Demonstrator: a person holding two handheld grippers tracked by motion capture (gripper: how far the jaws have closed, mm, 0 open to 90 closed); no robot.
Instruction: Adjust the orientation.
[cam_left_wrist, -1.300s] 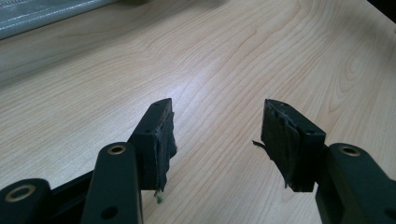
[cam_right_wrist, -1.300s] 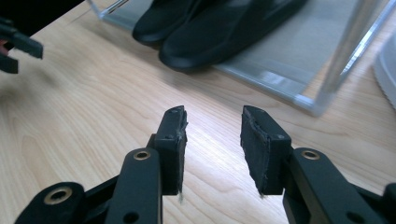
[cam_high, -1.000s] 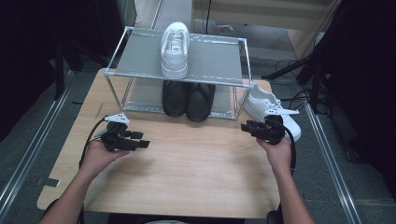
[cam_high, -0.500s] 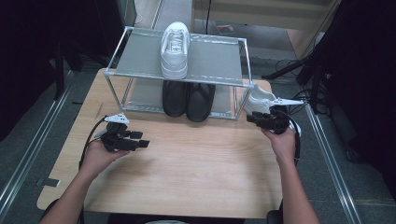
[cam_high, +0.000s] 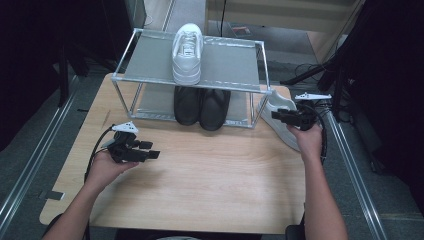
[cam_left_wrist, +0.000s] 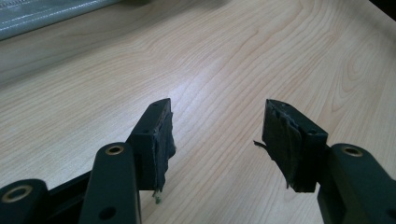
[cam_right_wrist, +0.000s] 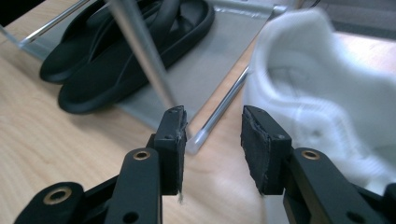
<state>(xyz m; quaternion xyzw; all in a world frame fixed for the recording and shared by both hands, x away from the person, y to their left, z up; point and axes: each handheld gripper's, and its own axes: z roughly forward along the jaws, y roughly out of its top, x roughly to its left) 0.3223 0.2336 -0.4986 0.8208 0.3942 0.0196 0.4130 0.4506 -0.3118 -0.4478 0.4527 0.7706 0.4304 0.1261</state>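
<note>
A white sneaker (cam_high: 187, 50) stands on the top shelf of a metal shoe rack (cam_high: 232, 62). A pair of black sandals (cam_high: 201, 105) lies on its lower shelf. A second white sneaker (cam_high: 278, 106) rests on the table to the right of the rack. My right gripper (cam_high: 276, 116) hovers over this sneaker and is open. In the right gripper view the sneaker (cam_right_wrist: 322, 93) lies blurred to the right of the gripper (cam_right_wrist: 212, 126), not between the jaws. My left gripper (cam_high: 152, 151) is open above bare wood, and nothing is between its jaws (cam_left_wrist: 217, 126).
The rack's front right leg (cam_right_wrist: 140, 51) stands close ahead of the right gripper, with the sandals (cam_right_wrist: 126, 51) behind it. The wooden table (cam_high: 210, 180) has free room in front of the rack. Cables and dark stands crowd the floor to the right.
The right gripper has moved away from me and slightly up, to beside the rack's right end over the sneaker. The left gripper has stayed where it was.
</note>
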